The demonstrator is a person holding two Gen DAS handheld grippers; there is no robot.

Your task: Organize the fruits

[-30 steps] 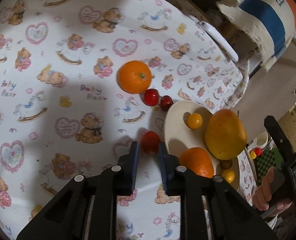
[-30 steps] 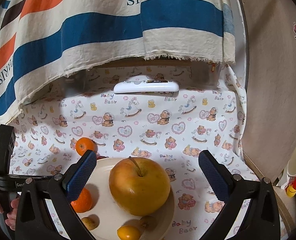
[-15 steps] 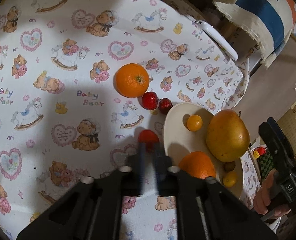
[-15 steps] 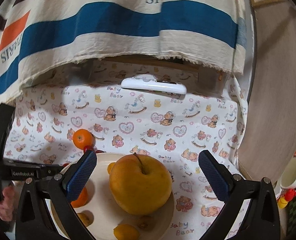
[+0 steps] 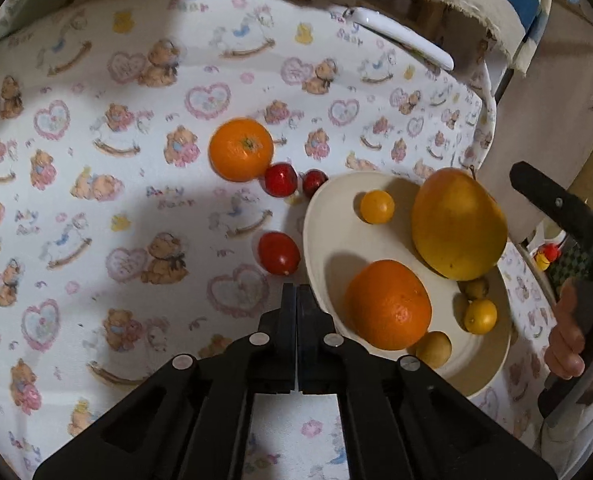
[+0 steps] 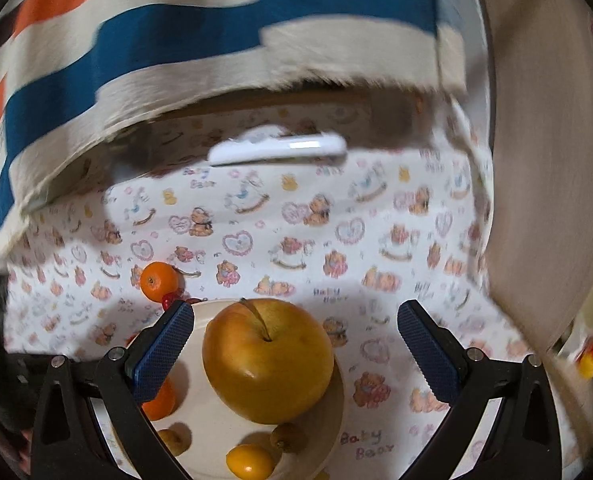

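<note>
Left wrist view: we saw our left tool (image 5: 296, 294) pressed together on nothing, a red tomato (image 5: 278, 253) just beyond on the table (image 5: 96, 220), beside the plate (image 5: 332, 232). Farther off lay an orange (image 5: 241, 149). Our right tool (image 6: 296, 344) stood wide apart over the plate's apple (image 6: 267, 359).

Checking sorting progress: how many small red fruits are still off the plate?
3, all on the cloth: two touching beside the loose orange, one nearer the shut left gripper, left of the plate. None seems hidden.
</note>
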